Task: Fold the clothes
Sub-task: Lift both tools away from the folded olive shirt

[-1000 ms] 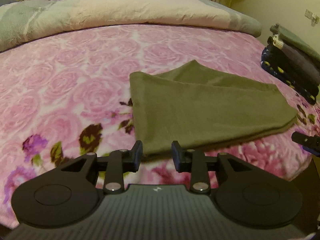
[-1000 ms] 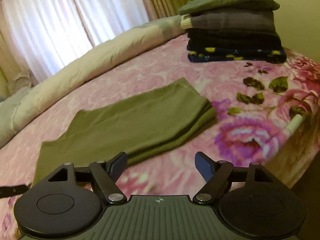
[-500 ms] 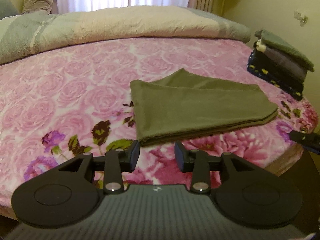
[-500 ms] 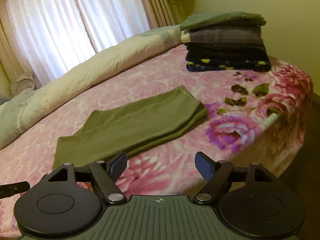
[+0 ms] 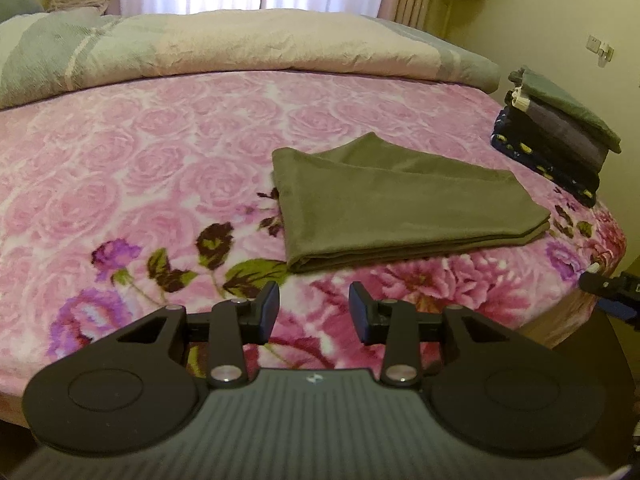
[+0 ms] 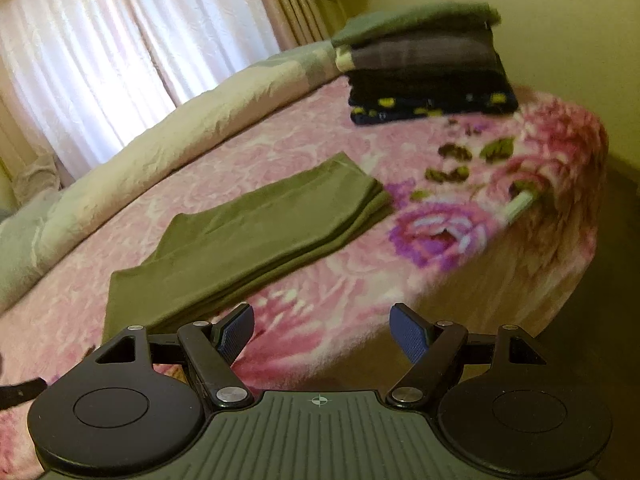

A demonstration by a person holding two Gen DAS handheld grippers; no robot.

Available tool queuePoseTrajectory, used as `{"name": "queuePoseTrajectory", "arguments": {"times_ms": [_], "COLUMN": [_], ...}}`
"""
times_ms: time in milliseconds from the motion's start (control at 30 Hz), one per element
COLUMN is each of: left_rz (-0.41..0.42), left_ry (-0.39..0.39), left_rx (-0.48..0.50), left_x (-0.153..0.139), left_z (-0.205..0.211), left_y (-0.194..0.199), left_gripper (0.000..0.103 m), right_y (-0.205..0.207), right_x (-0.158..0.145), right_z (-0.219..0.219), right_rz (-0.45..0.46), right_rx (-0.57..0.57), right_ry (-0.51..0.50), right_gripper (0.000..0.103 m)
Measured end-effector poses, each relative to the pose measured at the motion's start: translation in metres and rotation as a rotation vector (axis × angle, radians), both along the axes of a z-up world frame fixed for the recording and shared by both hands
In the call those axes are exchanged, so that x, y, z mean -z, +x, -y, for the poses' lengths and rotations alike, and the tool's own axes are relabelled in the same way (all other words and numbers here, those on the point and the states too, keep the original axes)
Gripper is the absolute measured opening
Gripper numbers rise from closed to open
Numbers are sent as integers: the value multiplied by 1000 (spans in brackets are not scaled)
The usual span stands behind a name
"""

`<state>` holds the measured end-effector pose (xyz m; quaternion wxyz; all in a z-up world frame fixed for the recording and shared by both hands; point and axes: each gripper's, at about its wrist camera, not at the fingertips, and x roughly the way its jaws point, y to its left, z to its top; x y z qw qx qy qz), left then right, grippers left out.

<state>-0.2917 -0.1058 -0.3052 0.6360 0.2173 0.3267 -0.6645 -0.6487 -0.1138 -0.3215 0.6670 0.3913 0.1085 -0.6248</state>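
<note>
An olive green garment [image 5: 400, 204] lies folded flat on the pink floral bed, near its front edge; it also shows in the right wrist view [image 6: 256, 240]. My left gripper [image 5: 314, 312] is open and empty, held back from the garment's near left corner above the bed's front edge. My right gripper [image 6: 322, 334] is open wide and empty, held back from the garment's near edge. The right gripper's tip shows at the far right of the left wrist view [image 5: 610, 288].
A stack of folded clothes [image 5: 556, 144] sits at the bed's right edge, also in the right wrist view [image 6: 424, 68]. A rolled duvet [image 5: 240, 52] lies along the far side. The pink floral blanket [image 5: 120, 168] covers the bed. Curtains [image 6: 120, 48] hang behind.
Both grippers have drawn back and up from the folded olive garment, which now looks smaller and farther off. The garment has not moved. Both stay open.
</note>
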Motion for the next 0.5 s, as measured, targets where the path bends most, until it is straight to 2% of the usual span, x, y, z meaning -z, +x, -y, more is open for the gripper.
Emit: {"name": "queuePoseTrajectory", "arguments": {"times_ms": [67, 133, 233, 300, 333, 433, 500], "left_rz": [-22, -51, -89, -106, -114, -137, -147], "left_ry": [-2, -2, 2, 4, 6, 9, 8], "left_rx": [13, 23, 15, 4, 1, -3, 1], "left_x": [3, 7, 14, 19, 22, 29, 34], "left_z": [7, 16, 34, 46, 53, 72, 85], "left_y": [0, 2, 6, 8, 8, 9, 8], "left_gripper": [33, 32, 26, 23, 23, 23, 23], "right_y": [-8, -24, -48, -62, -69, -87, -93], "right_x": [8, 19, 37, 49, 54, 69, 74], "right_z": [6, 17, 39, 55, 62, 86, 98], "right_rz": [69, 212, 413, 520, 563, 648, 655], "right_rx": [6, 29, 101, 155, 183, 263, 287], "right_ry": [14, 27, 46, 54, 58, 91, 92], "right_gripper": [77, 77, 77, 66, 62, 62, 62]}}
